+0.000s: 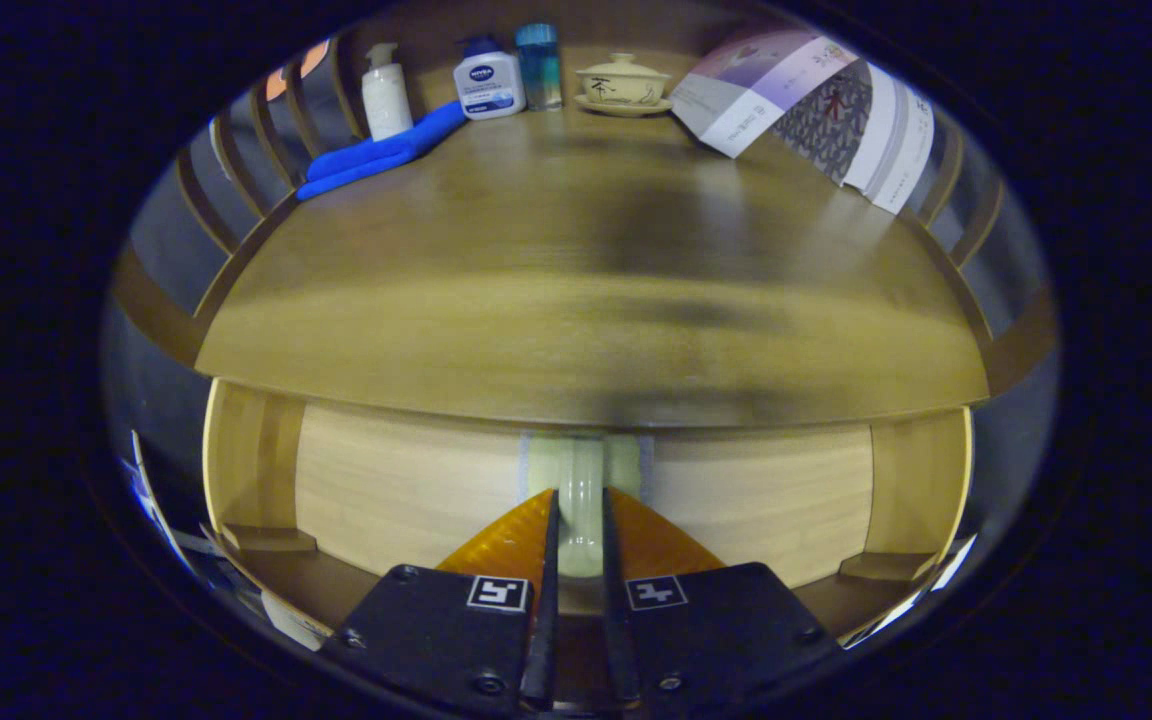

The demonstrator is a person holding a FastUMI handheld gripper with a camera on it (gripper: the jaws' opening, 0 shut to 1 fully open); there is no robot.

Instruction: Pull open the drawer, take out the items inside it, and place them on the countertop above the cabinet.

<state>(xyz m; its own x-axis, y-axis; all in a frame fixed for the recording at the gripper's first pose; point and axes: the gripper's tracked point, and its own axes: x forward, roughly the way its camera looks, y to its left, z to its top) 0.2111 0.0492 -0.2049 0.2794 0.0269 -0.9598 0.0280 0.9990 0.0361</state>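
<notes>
A wooden cabinet [576, 480] of pale grain is seen from the front; its countertop [496, 330] is a darker brown, glossy surface on which broad soft reflections and a dark shadow patch are visible; the surface is bounded on both sides by curved wooden rails [236, 215] carried on slats, with grey wall visible through the gaps; a wooden back panel [436, 30] closes the far edge; pale wooden side posts [921, 485] are set at the outer ends of the cabinet front; illumination is warm and falls from above, strongest across the near half of the top
</notes>
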